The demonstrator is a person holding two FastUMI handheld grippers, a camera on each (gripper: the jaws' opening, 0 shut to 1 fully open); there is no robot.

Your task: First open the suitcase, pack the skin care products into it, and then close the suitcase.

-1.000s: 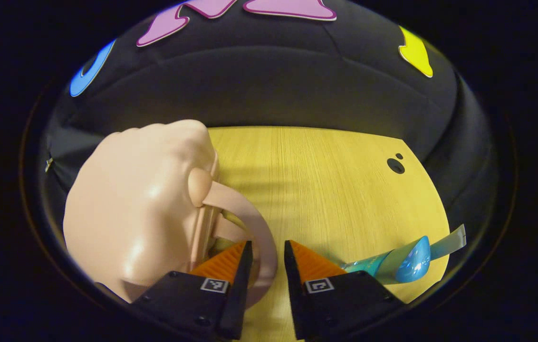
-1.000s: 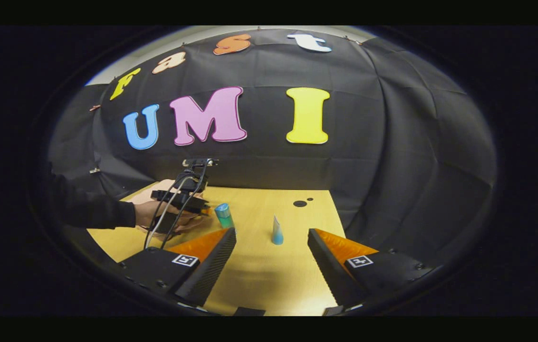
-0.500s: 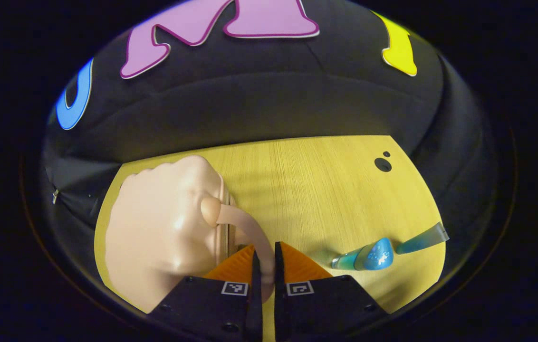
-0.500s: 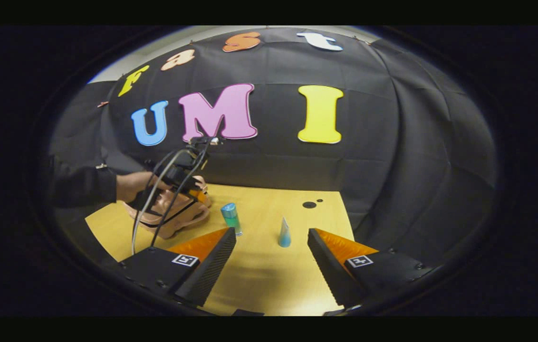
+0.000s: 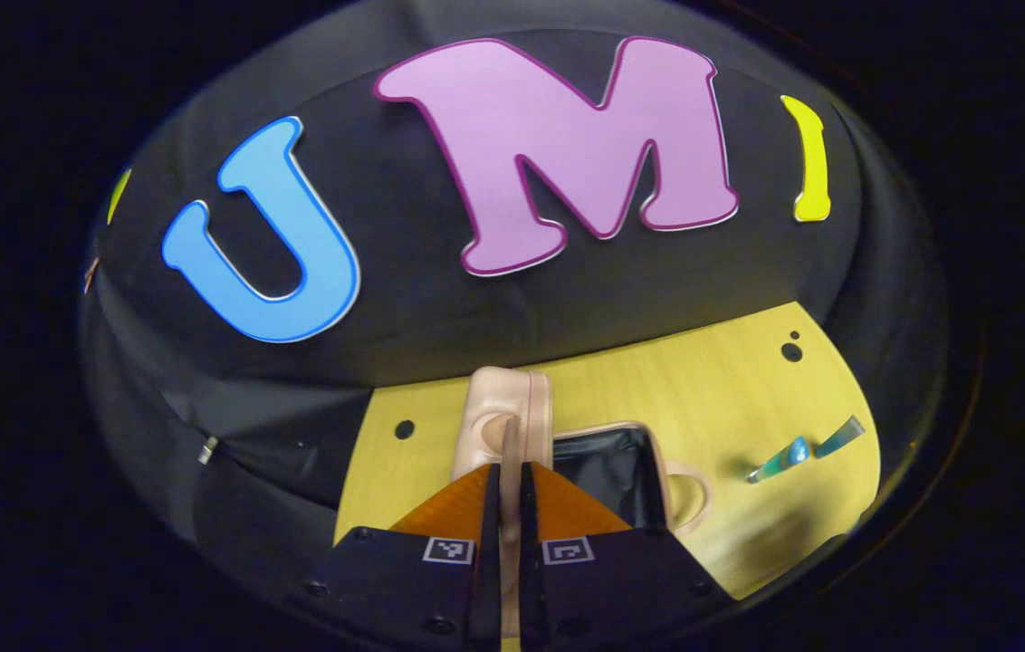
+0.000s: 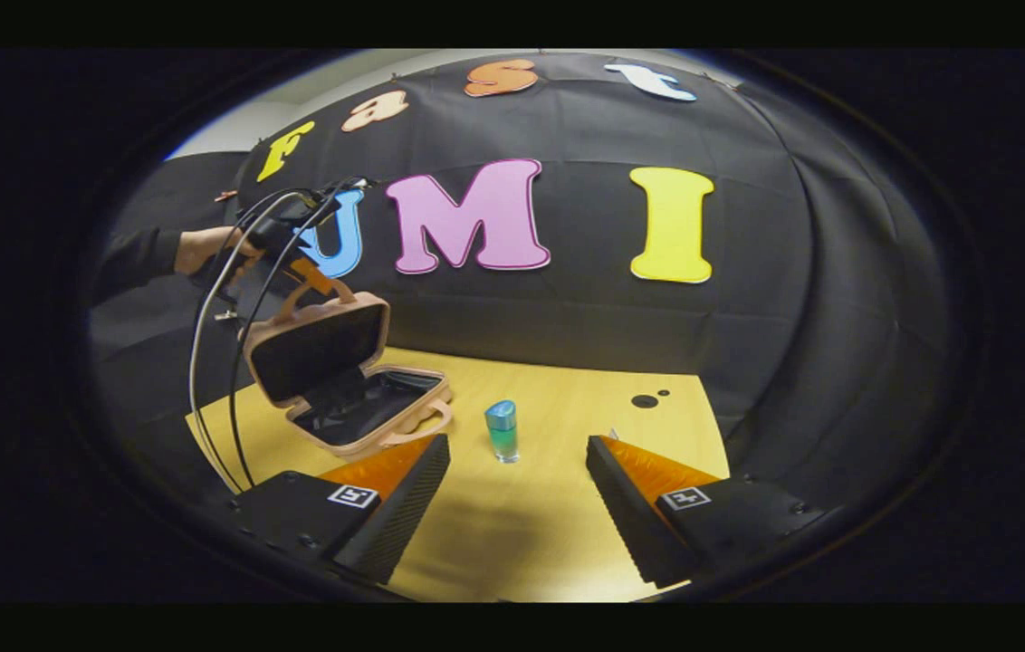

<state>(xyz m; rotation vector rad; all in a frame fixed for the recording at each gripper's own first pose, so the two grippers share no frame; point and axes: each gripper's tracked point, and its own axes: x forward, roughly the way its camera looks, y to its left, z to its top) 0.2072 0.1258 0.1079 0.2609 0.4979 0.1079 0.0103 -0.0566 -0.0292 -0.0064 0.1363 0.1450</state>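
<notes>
Left gripper (image 5: 503,507) fingers pinch the glossy pink suitcase (image 6: 345,380) lid's curved handle (image 5: 507,444); right gripper (image 6: 517,493) fingers spread over the woodgrain bench (image 6: 512,525).

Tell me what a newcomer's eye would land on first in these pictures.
The pink suitcase at the left of the wooden table stands out: its lid is raised by its handle, which the left hand-held gripper pinches, showing a dark lining. To its right, in the right gripper view, a small blue-capped bottle stands upright, between the open fingers of the right hand-held gripper.
</notes>
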